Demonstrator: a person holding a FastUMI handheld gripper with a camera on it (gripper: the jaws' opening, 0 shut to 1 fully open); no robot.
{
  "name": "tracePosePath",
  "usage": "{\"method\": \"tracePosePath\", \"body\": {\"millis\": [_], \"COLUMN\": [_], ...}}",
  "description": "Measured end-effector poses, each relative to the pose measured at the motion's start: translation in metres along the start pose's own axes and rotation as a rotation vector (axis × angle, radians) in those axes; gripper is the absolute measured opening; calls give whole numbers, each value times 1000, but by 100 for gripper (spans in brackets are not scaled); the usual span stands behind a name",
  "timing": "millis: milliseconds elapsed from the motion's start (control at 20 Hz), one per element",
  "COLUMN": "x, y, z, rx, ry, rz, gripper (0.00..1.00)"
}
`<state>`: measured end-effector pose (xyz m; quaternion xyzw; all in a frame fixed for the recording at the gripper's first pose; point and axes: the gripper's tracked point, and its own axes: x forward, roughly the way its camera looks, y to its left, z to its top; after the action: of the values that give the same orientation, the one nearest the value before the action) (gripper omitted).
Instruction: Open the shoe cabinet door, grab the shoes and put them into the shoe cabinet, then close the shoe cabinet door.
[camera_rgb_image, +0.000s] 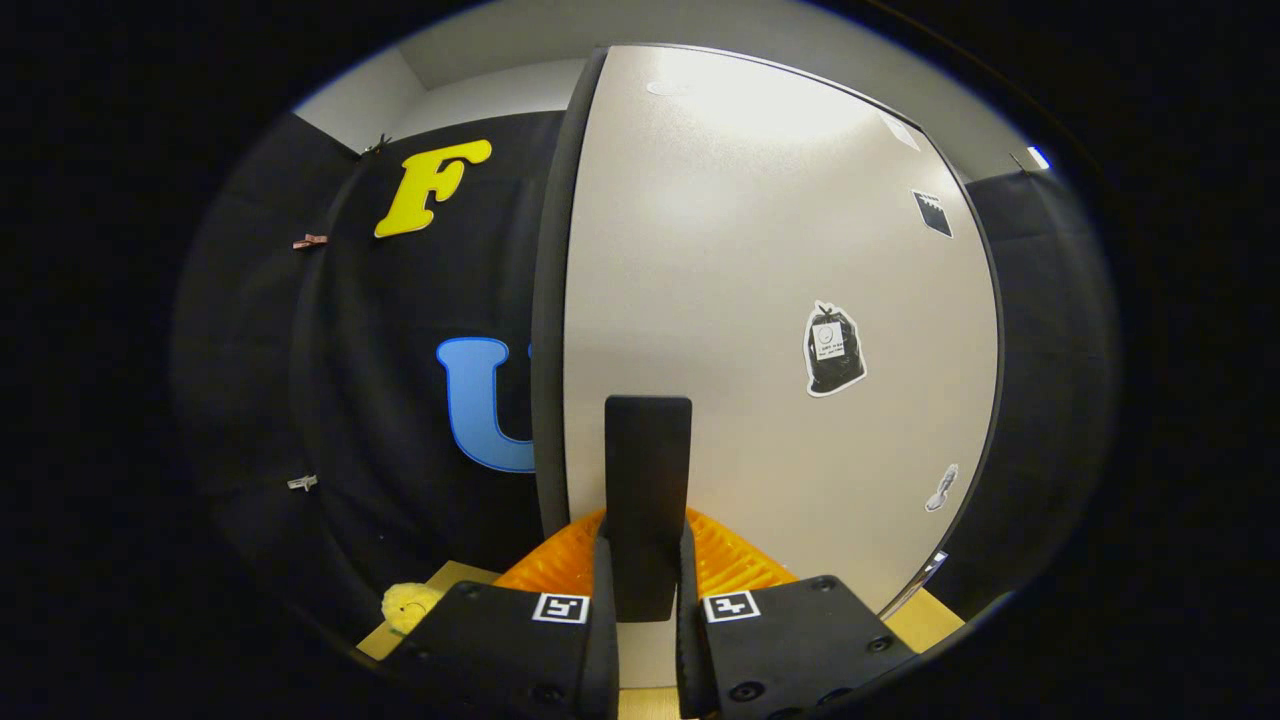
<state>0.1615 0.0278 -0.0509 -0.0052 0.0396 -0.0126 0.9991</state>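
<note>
Gripper (647, 590) points level at the shoe cabinet door (780, 300), fingers clamped narrowly on its upright black handle (647, 480); a yellow plush toy (408, 605) lies left of the door.

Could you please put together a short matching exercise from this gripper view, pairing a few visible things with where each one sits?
Things:
1. door handle
2. bag-shaped sticker
3. yellow object
4. cabinet door

Places:
A. low down, left of the fingers
B. on the door face, right of the handle
C. between the two fingers of the gripper
D. upright just ahead, carrying the handle

Pairs: 1-C, 2-B, 3-A, 4-D
</note>
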Motion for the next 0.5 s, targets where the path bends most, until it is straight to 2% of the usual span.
{"method": "tracePosePath", "body": {"millis": [500], "x": [-57], "y": [-16], "z": [0], "rx": [48], "ry": [16], "rz": [50], "gripper": [27]}}
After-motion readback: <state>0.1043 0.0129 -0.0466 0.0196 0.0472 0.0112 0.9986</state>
